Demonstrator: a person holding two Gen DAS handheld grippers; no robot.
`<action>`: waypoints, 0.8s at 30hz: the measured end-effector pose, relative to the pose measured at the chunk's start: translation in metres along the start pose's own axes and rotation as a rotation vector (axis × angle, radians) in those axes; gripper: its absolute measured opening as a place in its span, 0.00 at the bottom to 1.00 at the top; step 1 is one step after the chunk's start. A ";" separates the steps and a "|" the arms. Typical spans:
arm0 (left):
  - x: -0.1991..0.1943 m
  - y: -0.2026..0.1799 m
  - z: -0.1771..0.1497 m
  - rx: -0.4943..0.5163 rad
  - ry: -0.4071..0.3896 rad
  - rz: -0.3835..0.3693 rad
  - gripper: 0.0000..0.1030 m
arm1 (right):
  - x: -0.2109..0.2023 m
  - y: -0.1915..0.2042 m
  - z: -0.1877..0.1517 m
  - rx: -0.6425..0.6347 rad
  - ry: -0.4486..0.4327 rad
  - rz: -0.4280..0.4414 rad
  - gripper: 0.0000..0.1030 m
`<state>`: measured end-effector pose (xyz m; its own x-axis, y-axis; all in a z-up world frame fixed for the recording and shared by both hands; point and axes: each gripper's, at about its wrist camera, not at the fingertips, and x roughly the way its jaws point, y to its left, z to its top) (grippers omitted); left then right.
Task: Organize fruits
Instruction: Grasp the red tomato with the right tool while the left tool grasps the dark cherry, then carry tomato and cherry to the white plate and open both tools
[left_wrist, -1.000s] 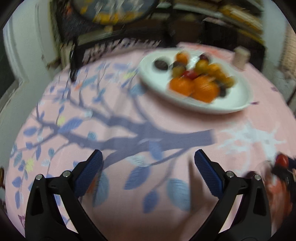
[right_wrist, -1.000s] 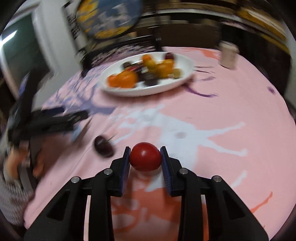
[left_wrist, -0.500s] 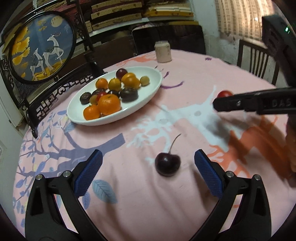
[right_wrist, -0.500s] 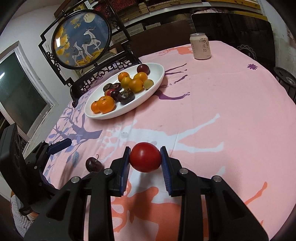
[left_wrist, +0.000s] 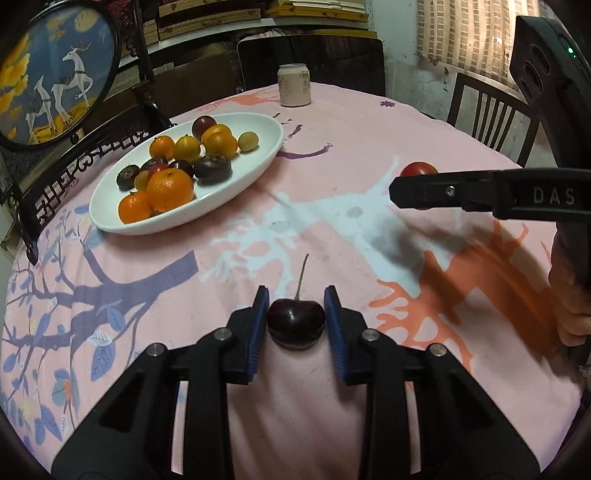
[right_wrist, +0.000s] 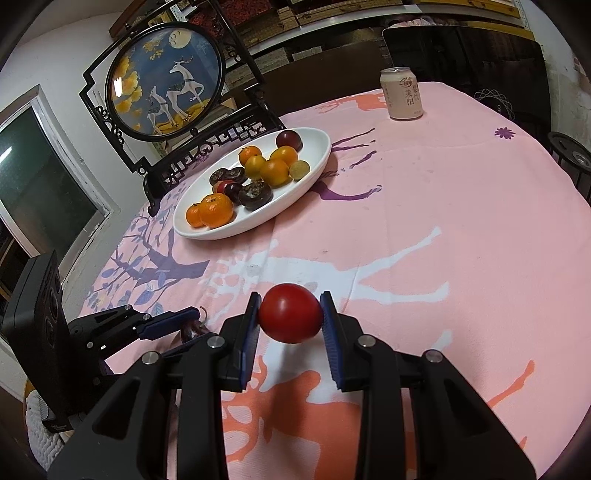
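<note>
Cherry (left_wrist: 296, 323) btwn left tongs (left_wrist: 295, 325), prob. gripped

A soft pink cloth (right_wrist: 461, 206) with printed shapes, matt and a bit rough, is spread over the table. The white plate (right_wrist: 317, 162) looks smooth and shiny like glazed china, the dark cherry (left_wrist: 295, 321) and the red tomato (right_wrist: 290, 314) have glossy skins, and the oranges (left_wrist: 170, 188) are seen to be dull and bumpy. The left gripper (left_wrist: 295, 325) and right gripper (right_wrist: 290, 321) are made of matt black plastic with ribbed blue pads (left_wrist: 256, 332) and small shiny metal screws, and the can (right_wrist: 402, 94) at the far edge looks like smooth metal.
</note>
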<state>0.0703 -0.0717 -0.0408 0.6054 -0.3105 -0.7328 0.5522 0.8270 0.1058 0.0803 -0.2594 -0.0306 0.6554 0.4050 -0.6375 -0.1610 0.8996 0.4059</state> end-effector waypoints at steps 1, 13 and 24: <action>0.001 0.000 0.000 0.000 0.005 0.004 0.31 | 0.000 0.000 0.000 -0.001 0.002 0.000 0.32; -0.011 0.020 0.013 -0.048 -0.034 0.049 0.31 | -0.001 0.001 0.005 0.001 -0.008 0.020 0.32; 0.011 0.137 0.090 -0.351 -0.108 0.116 0.31 | 0.066 0.040 0.090 -0.107 0.033 -0.029 0.32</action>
<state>0.2041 -0.0038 0.0260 0.7194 -0.2376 -0.6526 0.2581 0.9638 -0.0664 0.1834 -0.2111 0.0027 0.6370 0.3817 -0.6698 -0.2211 0.9228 0.3156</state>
